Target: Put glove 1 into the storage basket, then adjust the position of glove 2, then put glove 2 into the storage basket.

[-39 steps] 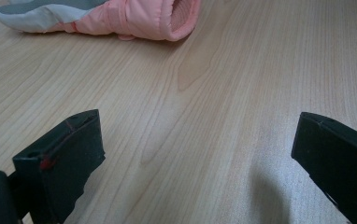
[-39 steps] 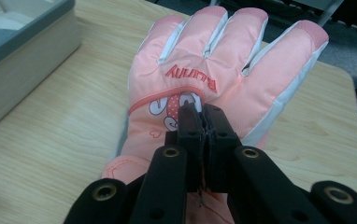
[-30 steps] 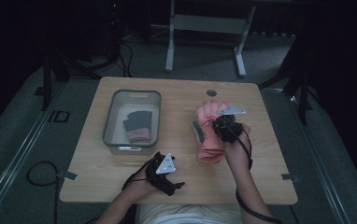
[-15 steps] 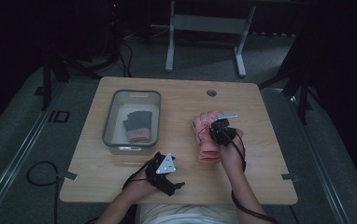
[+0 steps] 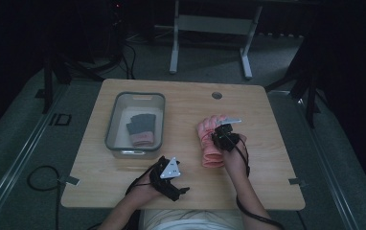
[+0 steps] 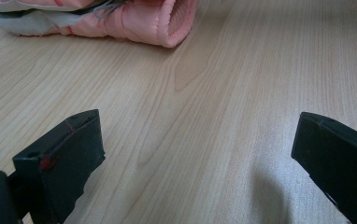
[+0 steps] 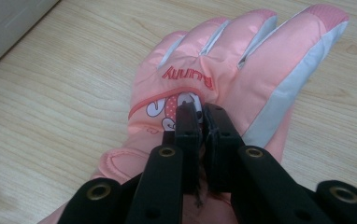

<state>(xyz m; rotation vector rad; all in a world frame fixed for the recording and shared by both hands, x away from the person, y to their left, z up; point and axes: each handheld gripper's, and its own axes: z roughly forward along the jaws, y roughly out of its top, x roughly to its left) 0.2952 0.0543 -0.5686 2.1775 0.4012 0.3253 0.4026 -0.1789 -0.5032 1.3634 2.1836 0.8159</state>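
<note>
the biggest shift in the last second is the pink glove (image 5: 211, 140): it was held up off the wood, fingers in the air, and now it has come down flat on the table (image 5: 267, 158), right of centre, with its cuff toward the person. the right gripper (image 7: 201, 116) has sunk with it and its jaws are pinched nearly together on the fabric at the back of the glove, just below the "bunny" lettering, so it is still gripping rather than letting go. to me that reads as a placing or smoothing step, with the release not yet made. the left gripper (image 5: 169, 176) has not stirred at the near edge; its jaws stand wide apart with nothing between them, pointed along the boards toward the glove's cuff, which lies well apart from it. the table itself is pale wood grain, bare around the glove, with a small round hole (image 5: 216, 95) near the far edge. on its left half sits a grey bin (image 5: 112, 129) with a dark folded piece and something pink inside; i cannot tell what they are. beyond that the room is dim, with grey carpet, a white frame stand (image 5: 209, 24) at the back and a cable (image 5: 40, 179) looping on the floor at left.
</note>
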